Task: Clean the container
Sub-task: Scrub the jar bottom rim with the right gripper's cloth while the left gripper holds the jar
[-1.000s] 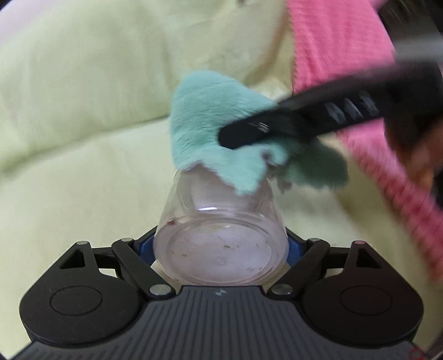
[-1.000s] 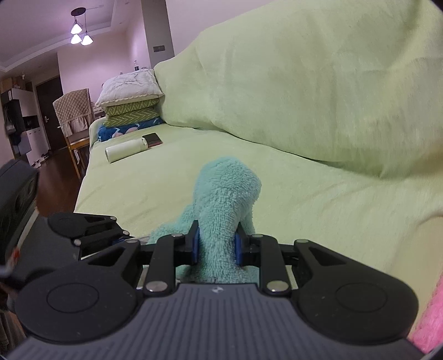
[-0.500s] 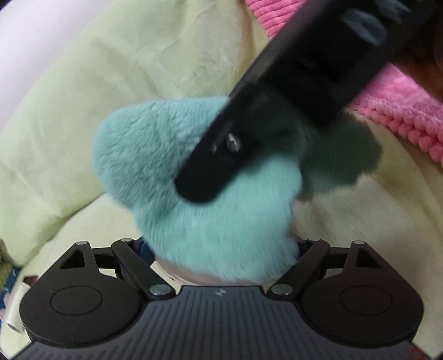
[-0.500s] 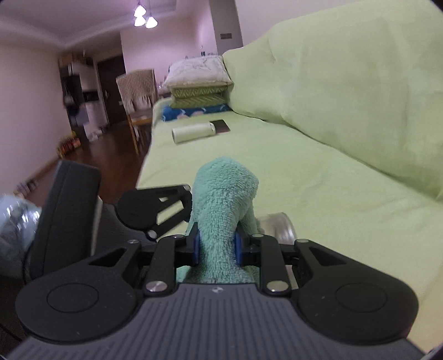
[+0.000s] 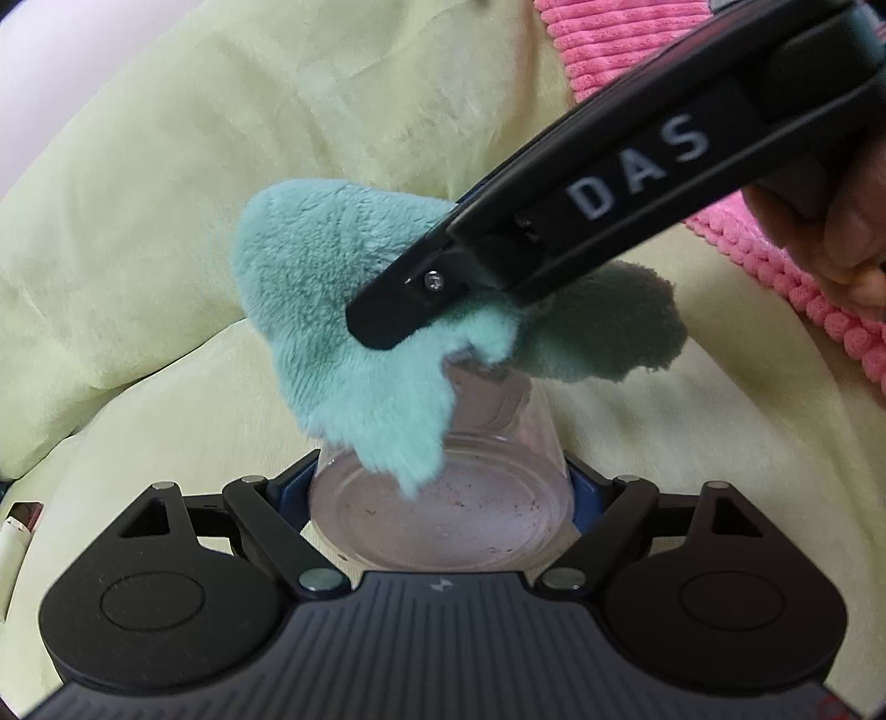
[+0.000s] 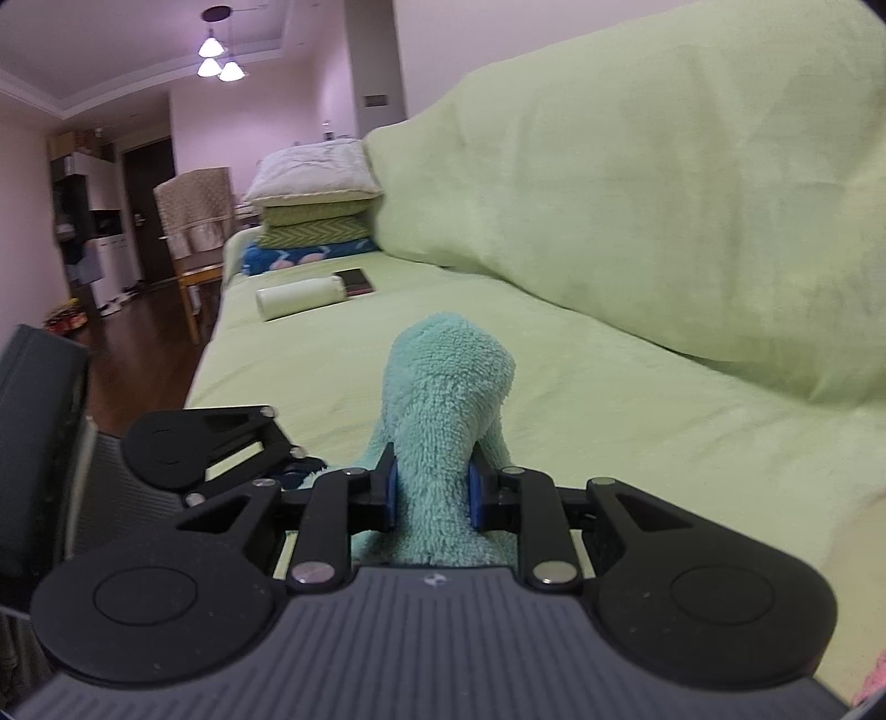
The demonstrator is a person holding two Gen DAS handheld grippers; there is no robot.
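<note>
My left gripper (image 5: pixel 443 493) is shut on a clear plastic container (image 5: pixel 476 498), its base toward the camera with small dark specks on it. A fluffy teal cloth (image 5: pixel 343 310) lies over the container's far end and hangs down its left side. My right gripper (image 6: pixel 432 493) is shut on that cloth (image 6: pixel 448 399); its black finger (image 5: pixel 443 277) marked "DAS" crosses the left wrist view from the upper right. In the right wrist view the left gripper's black body (image 6: pixel 188 443) shows at lower left; the container is hidden behind the cloth.
A light green sofa seat (image 6: pixel 609 399) and back cushion (image 6: pixel 664 210) lie behind. A white roll (image 6: pixel 299 296), a dark phone (image 6: pixel 357 279) and stacked pillows (image 6: pixel 310 210) sit at the far end. A pink knitted fabric (image 5: pixel 626 39) is at upper right. A hand (image 5: pixel 847 232) holds the right gripper.
The cloth has lifted and slid back, uncovering the container's base and right wall, which it hid half a second ago. The right gripper has swung, its view turning back toward the sofa.
</note>
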